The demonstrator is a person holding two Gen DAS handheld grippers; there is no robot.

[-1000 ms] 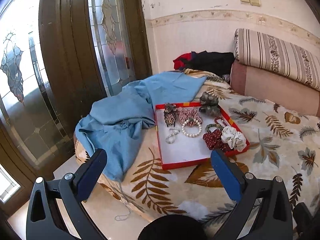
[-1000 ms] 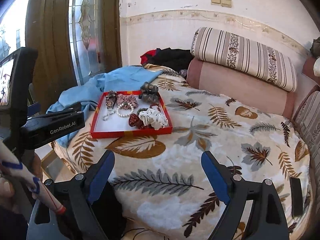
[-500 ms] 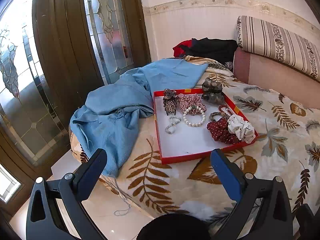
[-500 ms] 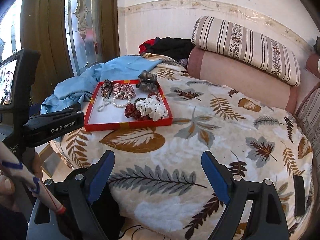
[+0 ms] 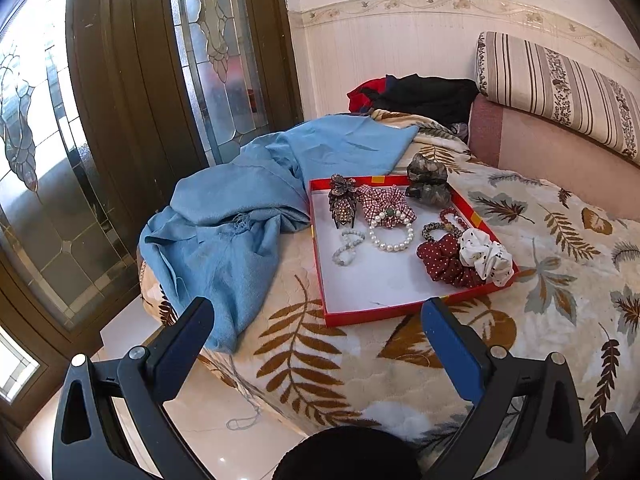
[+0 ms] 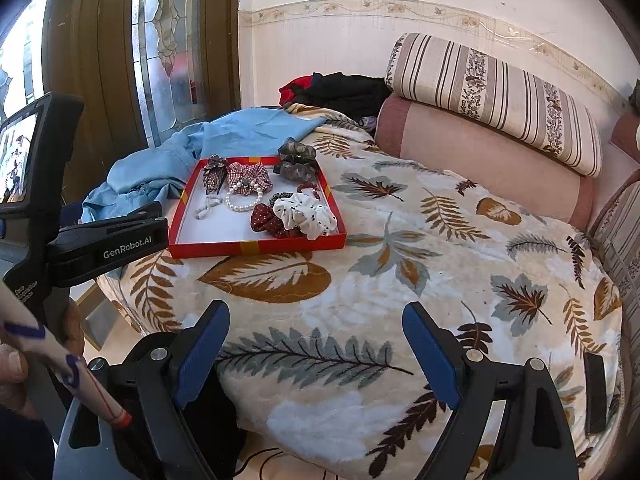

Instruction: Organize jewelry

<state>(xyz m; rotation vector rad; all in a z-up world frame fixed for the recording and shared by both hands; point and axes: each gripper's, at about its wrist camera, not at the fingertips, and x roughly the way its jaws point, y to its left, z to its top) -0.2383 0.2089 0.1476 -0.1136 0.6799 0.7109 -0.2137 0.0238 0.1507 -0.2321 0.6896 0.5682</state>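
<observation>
A shallow red tray (image 5: 372, 314) (image 6: 256, 247) with a white floor lies on a leaf-patterned bedspread. It holds a dark jewelled hair claw (image 5: 342, 200), a checked fabric bow (image 5: 384, 208), a pearl bracelet (image 5: 392, 238) (image 6: 242, 202), a small pale bead bracelet (image 5: 348, 248), bead bangles (image 5: 444, 226), a red dotted scrunchie (image 5: 446, 260) and a white dotted scrunchie (image 5: 486, 256) (image 6: 308, 212). A grey-green scrunchie (image 5: 428, 184) (image 6: 296, 158) rests on the far rim. My left gripper (image 5: 318, 320) is open and empty, short of the tray's near edge. My right gripper (image 6: 316, 328) is open and empty, over the bedspread to the tray's right.
A blue cloth (image 5: 248, 216) lies bunched left of the tray, over the bed's edge. Dark and red clothes (image 5: 416, 94) sit at the back. Striped (image 6: 496, 96) and pink (image 6: 480, 156) bolsters line the headboard side. A glass-panelled wooden door (image 5: 120, 120) stands left. Tiled floor (image 5: 200, 420) lies below.
Both grippers have moved closer to the bed and the tray, which now looks larger and lower in both views. Both stay open. Nothing in the tray has moved.
</observation>
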